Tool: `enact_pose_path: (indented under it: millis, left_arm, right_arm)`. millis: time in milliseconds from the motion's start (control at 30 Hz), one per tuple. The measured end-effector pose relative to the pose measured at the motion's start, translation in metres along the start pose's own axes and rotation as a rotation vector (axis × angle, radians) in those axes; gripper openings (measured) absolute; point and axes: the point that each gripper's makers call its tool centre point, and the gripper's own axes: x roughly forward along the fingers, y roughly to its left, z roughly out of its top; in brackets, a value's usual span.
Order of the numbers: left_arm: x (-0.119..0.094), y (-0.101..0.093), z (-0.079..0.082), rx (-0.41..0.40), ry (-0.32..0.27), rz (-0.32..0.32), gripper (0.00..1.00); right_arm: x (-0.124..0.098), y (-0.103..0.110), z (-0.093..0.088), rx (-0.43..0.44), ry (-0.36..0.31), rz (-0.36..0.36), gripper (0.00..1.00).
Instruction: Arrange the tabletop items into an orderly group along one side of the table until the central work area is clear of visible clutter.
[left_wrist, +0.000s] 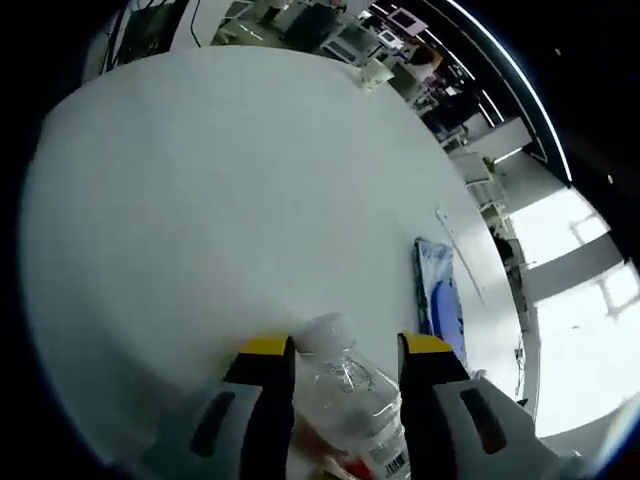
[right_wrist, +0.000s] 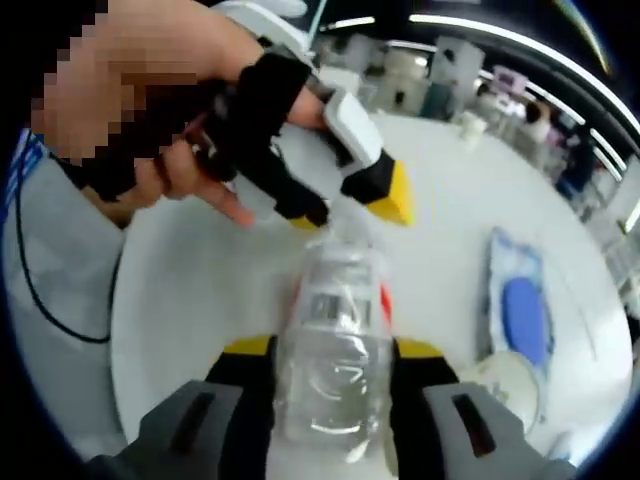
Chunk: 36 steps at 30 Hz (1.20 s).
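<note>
Both grippers are clamped on one clear plastic bottle (right_wrist: 335, 345), held above the white table (left_wrist: 200, 200). In the right gripper view the right gripper (right_wrist: 333, 350) has its yellow-tipped jaws pressed against the bottle's body on both sides, base end toward the camera, neck pointing away. The left gripper (right_wrist: 355, 205) comes in from the upper left there, held by a person's hand (right_wrist: 190, 150), its yellow tips closed on the bottle's neck end; a black cable hangs near the sleeve at left. In the left gripper view the left gripper (left_wrist: 345, 350) has the bottle (left_wrist: 350, 390) between its jaws, white cap (left_wrist: 325, 330) poking out past the tips, red label and a barcode showing lower down. A blue and white packet (right_wrist: 520, 300) lies flat on the table to the right, also in the left gripper view (left_wrist: 438, 290). A white cup (right_wrist: 505, 385) sits just beside the packet's near end, by the right jaw. Room clutter beyond the far table edge is too blurred to name.
</note>
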Motion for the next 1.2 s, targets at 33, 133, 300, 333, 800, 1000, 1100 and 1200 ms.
enact_pose_path:
  millis: [33, 133, 300, 333, 800, 1000, 1100, 1200]
  left_arm:
    - [0.0, 0.002, 0.0, 0.006, -0.002, 0.008, 0.34]
    - [0.0, 0.006, 0.001, -0.018, -0.017, 0.004, 0.3]
    - [-0.002, 0.008, 0.004, -0.073, -0.06, -0.01, 0.25]
    - [-0.003, 0.006, 0.005, -0.09, -0.071, -0.018, 0.24]
    - [-0.025, -0.022, 0.026, 0.051, -0.179, -0.098, 0.2]
    - [-0.047, -0.045, 0.039, 0.205, -0.262, -0.116, 0.2]
    - [-0.057, -0.058, 0.044, 0.287, -0.304, -0.123, 0.2]
    - [-0.066, -0.071, 0.051, 0.365, -0.347, -0.121, 0.2]
  right_arm:
    - [0.0, 0.0, 0.0, -0.001, -0.002, 0.0, 0.41]
    - [0.0, 0.0, 0.001, -0.001, -0.012, -0.003, 0.41]
    - [-0.001, 0.001, 0.002, 0.014, -0.038, -0.004, 0.41]
    - [-0.001, 0.001, 0.002, 0.022, -0.044, -0.004, 0.41]
    - [-0.004, 0.001, 0.017, 0.119, -0.154, -0.002, 0.4]
    - [-0.011, -0.002, 0.028, 0.151, -0.229, -0.026, 0.38]
    - [-0.012, -0.007, 0.035, 0.164, -0.26, -0.034, 0.37]
    - [-0.013, -0.014, 0.043, 0.174, -0.292, -0.046, 0.37]
